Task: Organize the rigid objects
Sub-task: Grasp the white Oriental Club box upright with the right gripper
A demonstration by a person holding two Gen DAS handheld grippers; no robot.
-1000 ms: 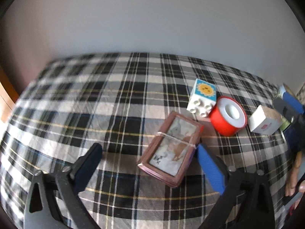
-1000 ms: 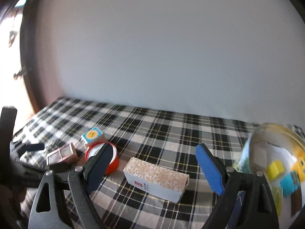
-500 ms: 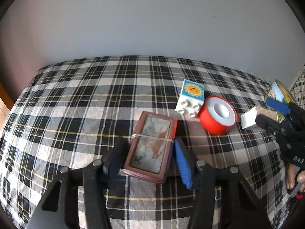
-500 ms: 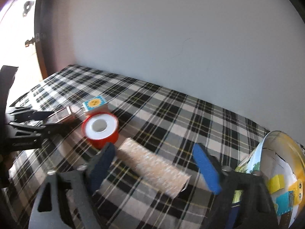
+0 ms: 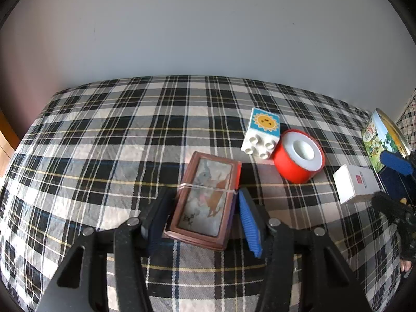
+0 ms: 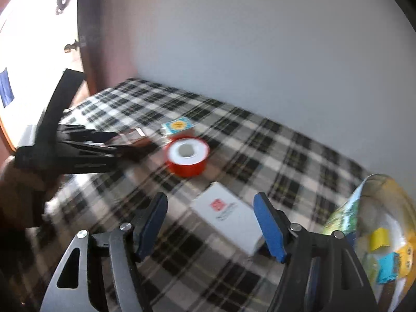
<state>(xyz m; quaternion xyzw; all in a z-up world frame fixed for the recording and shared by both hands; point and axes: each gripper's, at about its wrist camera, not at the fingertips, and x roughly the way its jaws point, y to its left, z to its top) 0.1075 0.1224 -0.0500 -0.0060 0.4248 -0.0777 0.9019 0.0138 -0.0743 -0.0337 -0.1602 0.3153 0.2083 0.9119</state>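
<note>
A: Brown picture frame (image 5: 205, 202) with the rubber band now sits between the left gripper (image 5: 201, 218) pads. A second ago those jaws were spread wide around it; they have just closed in and both pads look pressed on its long sides.

B: So it is gripped?

A: Looks so, about a third open, clamped on the frame. Frame still lies flat on the plaid cloth (image 5: 104, 143), not lifted.

B: Right side?

A: Right gripper (image 6: 210, 223) has swung over the white box (image 6: 228, 218). Its jaws have narrowed too, yet they stand roughly half open. Box lies between the pads at an angle; a clear gap on the left pad, near the right one, contact there unclear. I call it not held.

B: Rest of the stuff?

A: Sun block (image 5: 262, 135) touches the red tape roll (image 5: 299, 156), both just beyond the frame. Printed tin (image 6: 371, 223) stands on its side just right of the box, some small pieces inside.

B: Meaning for the task?

A: My guess: frame ready to lift, box grab about to follow, probably bound for the tin. Angled box may twist when squeezed.
</note>
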